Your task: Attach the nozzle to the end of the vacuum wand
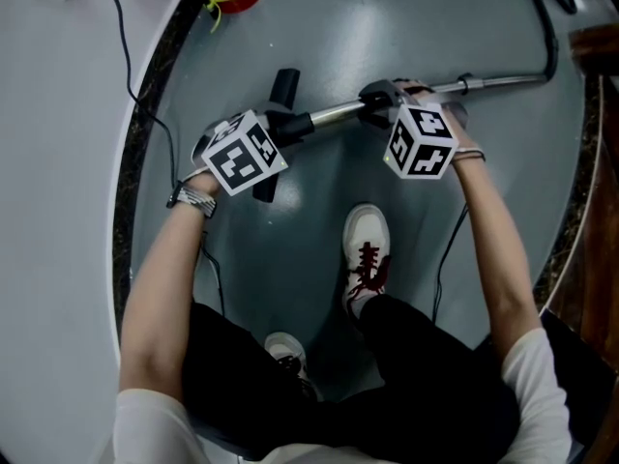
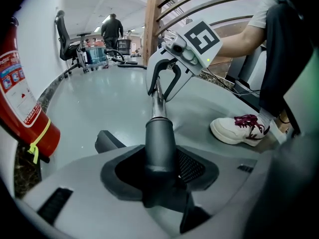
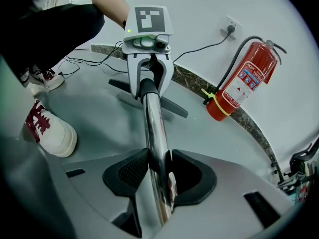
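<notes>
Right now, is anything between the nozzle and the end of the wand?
Nothing visible. The nozzle meets the wand end in one line, no gap showing. The left gripper is clamped on the nozzle's neck, the right gripper on the wand. Fully seated or not, I cannot tell.

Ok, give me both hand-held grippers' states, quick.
Left hand-held gripper: shut on the dark grey plastic nozzle.
Right hand-held gripper: shut on the shiny metal vacuum wand.
</notes>
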The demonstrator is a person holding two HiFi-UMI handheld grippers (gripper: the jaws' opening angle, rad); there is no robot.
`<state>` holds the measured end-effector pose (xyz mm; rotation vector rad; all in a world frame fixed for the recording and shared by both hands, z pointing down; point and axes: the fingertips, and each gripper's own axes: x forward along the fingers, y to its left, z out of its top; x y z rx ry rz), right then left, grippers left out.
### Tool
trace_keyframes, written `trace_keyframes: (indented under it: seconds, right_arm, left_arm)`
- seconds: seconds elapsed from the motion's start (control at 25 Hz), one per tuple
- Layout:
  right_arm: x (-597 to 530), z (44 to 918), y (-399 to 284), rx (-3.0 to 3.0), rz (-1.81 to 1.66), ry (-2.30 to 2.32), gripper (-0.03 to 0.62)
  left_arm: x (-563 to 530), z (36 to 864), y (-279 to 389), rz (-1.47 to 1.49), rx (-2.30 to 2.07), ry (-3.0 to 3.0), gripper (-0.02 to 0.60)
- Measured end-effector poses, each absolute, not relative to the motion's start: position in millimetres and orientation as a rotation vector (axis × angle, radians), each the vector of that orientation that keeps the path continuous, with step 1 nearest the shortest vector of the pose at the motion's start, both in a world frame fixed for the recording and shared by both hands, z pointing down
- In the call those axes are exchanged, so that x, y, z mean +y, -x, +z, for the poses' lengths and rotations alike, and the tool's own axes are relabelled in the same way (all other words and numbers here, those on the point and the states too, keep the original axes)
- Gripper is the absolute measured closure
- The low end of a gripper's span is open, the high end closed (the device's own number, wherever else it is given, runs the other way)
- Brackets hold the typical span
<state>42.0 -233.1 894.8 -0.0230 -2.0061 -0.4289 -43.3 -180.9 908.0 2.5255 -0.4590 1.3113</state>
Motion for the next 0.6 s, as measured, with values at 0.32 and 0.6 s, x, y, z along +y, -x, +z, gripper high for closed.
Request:
trace_keyframes:
  seconds: [0.32, 0.6]
  right_arm:
    - [-228.5, 898.4, -38.8, -1.985, -0.441, 0.034, 0.433]
    - [-226.7, 902.1, -35.0, -1.955, -0.455, 0.039, 0.436]
  left_arm:
    - [-177.3, 904.8, 47.2, 1.318, -0.443, -2.534, 0.394]
    - [-176.1, 904.6, 51.0, 1.343, -0.423, -2.534, 0.396]
